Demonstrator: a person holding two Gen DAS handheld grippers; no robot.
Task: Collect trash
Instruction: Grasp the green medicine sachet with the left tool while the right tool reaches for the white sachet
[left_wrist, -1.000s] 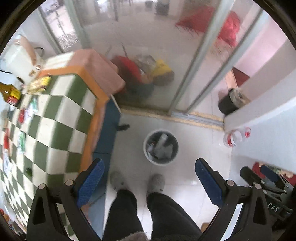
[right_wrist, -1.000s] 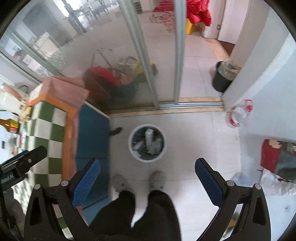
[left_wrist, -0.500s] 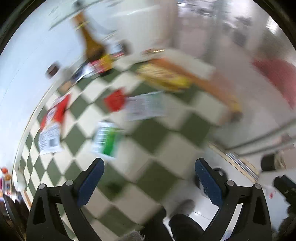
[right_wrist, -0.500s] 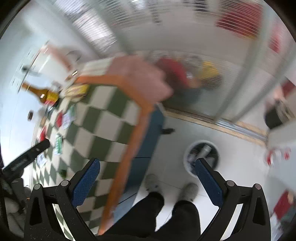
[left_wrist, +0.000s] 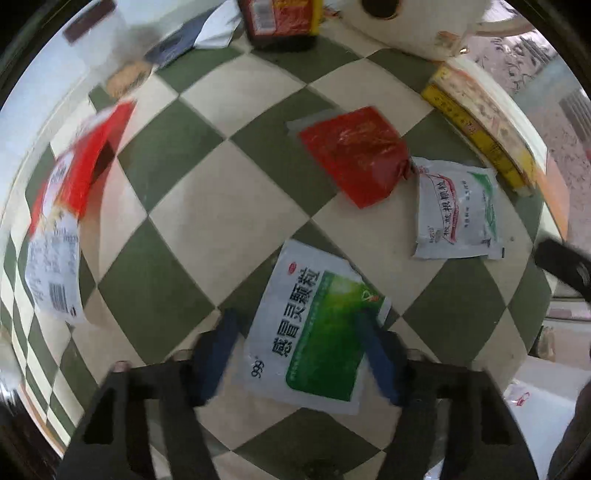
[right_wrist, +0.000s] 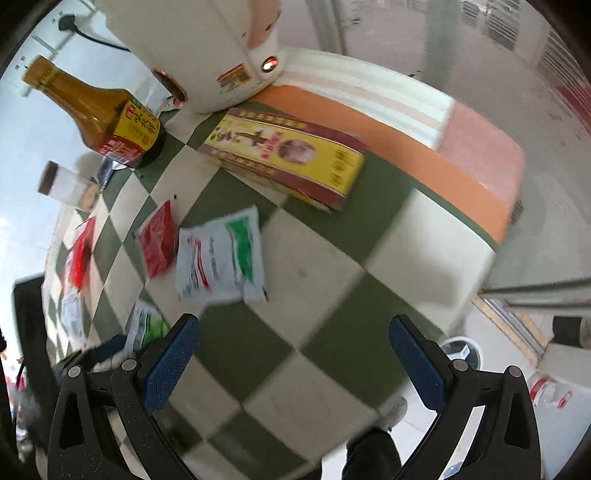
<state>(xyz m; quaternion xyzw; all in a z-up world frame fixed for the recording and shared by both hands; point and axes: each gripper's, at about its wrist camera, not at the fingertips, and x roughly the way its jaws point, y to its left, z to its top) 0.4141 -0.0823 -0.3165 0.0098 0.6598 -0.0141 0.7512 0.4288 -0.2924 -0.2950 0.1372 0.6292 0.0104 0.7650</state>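
Both tools swung from floor bin up to checkered worktop (left_wrist: 192, 206). Left tool (left_wrist: 299, 354), fingers apart, now straddles green-white sachet (left_wrist: 314, 332): grab imminent. Right tool (right_wrist: 295, 365) apart, empty.
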